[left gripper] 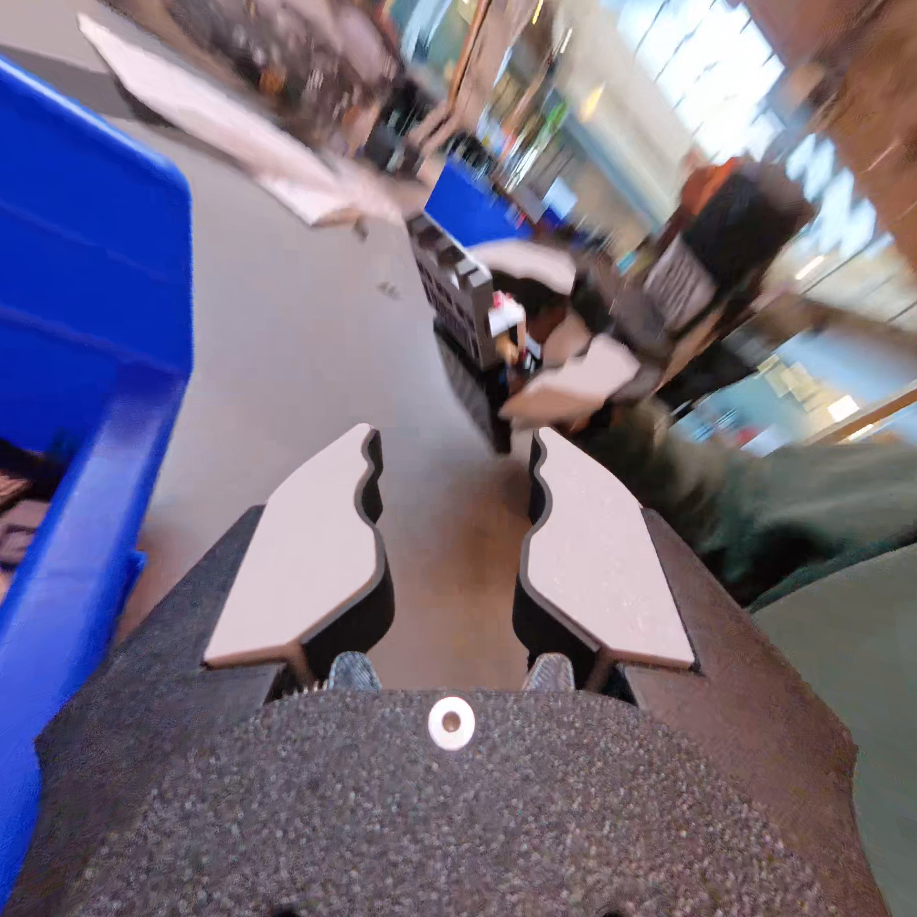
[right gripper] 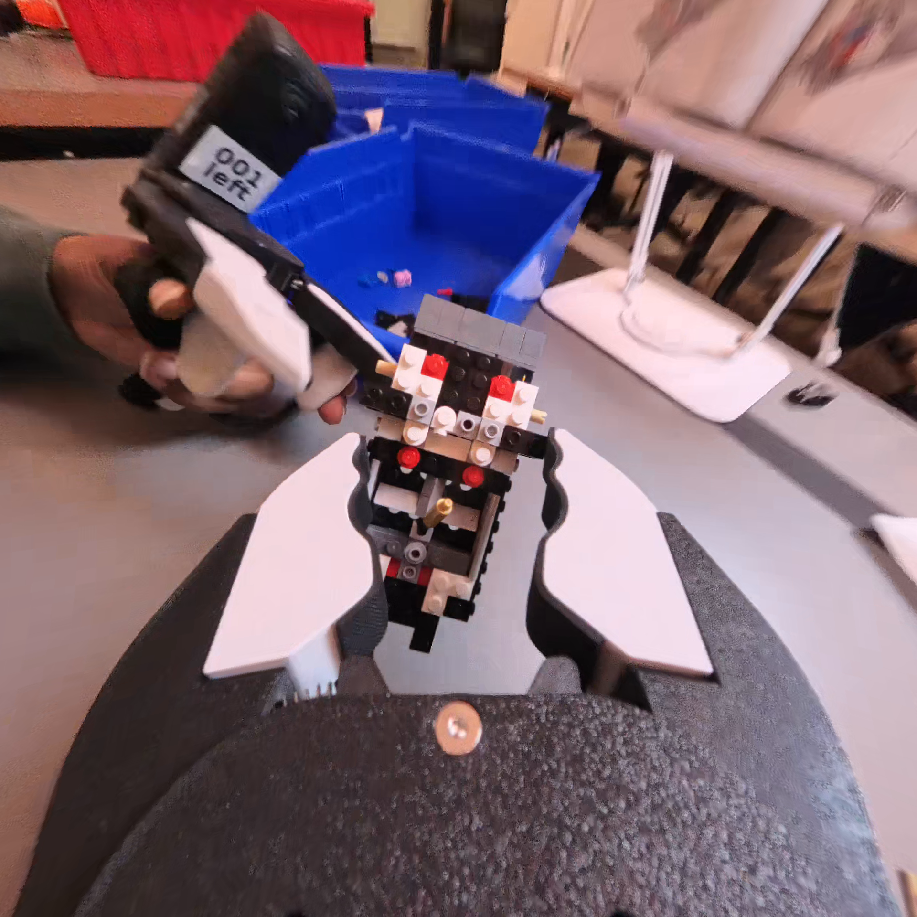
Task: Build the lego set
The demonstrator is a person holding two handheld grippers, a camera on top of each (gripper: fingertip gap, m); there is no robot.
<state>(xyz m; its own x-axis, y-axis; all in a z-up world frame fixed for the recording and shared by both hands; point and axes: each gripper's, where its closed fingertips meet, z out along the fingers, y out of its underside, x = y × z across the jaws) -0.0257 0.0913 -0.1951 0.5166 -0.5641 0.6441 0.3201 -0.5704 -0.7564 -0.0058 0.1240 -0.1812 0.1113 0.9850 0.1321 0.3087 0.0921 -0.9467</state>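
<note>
Brick model [right gripper: 449,476], black, white and grey with red studs, sits between the fingers of our right gripper [right gripper: 454,441]. The left finger [right gripper: 297,556] presses against its side and the right fingertip meets the end of a black cross-piece, so it looks clamped there, tilted a bit, over the grey table [right gripper: 124,496].

Our left gripper [left gripper: 451,436] has its fingers set wide with nothing between them, just tabletop showing through the gap. From the right wrist view we can see that left gripper [right gripper: 387,367] too, held in a hand [right gripper: 99,307], its tips right up by the model's upper left corner; whether they touch it we can't tell.

Behind the model there's a blue bin [right gripper: 422,218] with a few small loose pieces on its floor. A white stand base [right gripper: 665,367] rests on the table off to the right. Left view is heavily blurred, but the blue bin [left gripper: 89,258] is close on its left side.
</note>
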